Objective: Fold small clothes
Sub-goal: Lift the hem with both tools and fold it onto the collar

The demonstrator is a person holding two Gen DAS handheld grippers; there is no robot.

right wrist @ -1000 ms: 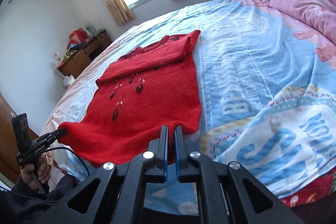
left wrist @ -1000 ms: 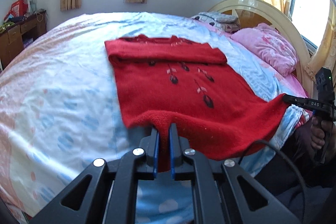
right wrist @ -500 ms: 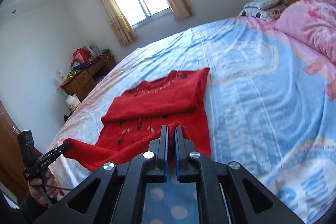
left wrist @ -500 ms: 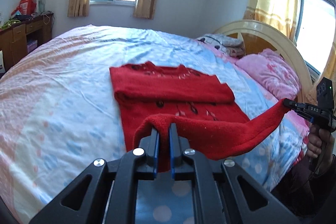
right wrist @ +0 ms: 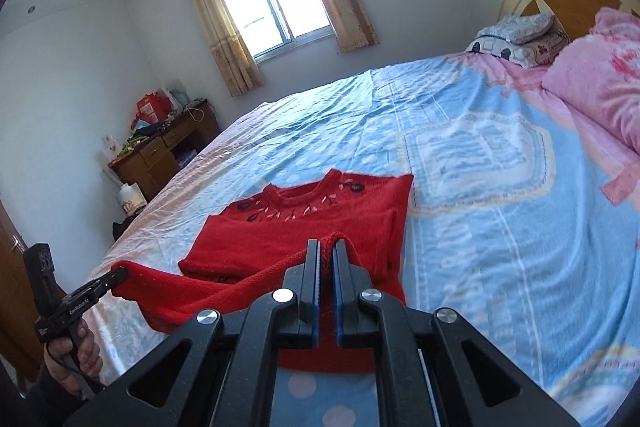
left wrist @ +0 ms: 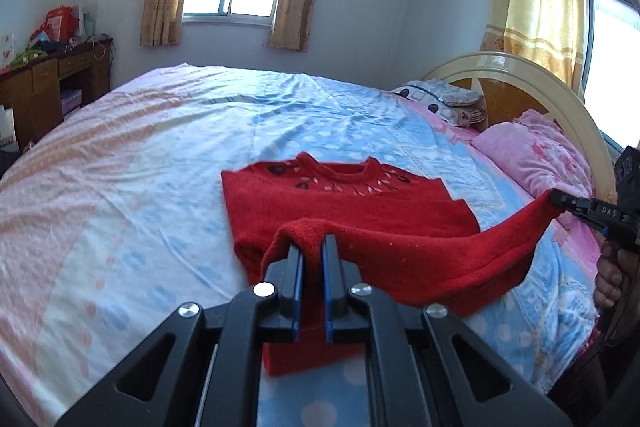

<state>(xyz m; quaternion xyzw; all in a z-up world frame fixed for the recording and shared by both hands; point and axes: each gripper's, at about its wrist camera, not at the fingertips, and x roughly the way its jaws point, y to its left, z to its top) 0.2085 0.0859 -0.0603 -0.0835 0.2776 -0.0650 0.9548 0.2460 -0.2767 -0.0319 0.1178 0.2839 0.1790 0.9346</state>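
A small red knit sweater (left wrist: 344, 207) with dark and pink leaf embroidery lies on the bed, neck end far, sleeves folded across the chest. It also shows in the right wrist view (right wrist: 296, 235). My left gripper (left wrist: 311, 251) is shut on one corner of the hem. My right gripper (right wrist: 327, 247) is shut on the other hem corner; it shows at the right edge of the left wrist view (left wrist: 560, 201). The hem hangs stretched between them, lifted off the bed and carried over the sweater's lower body. The left gripper shows in the right wrist view (right wrist: 114, 277).
The bed (left wrist: 140, 163) has a blue, white and pink sheet. A pink quilt (left wrist: 536, 155) and pillows (left wrist: 444, 101) lie by the curved headboard (left wrist: 520, 75) on the right. A wooden desk (left wrist: 52, 75) with clutter stands at the far left.
Both grippers have lifted the hem off the bed and carried it toward the neck end, so the lower half of the sweater now doubles over the upper part.
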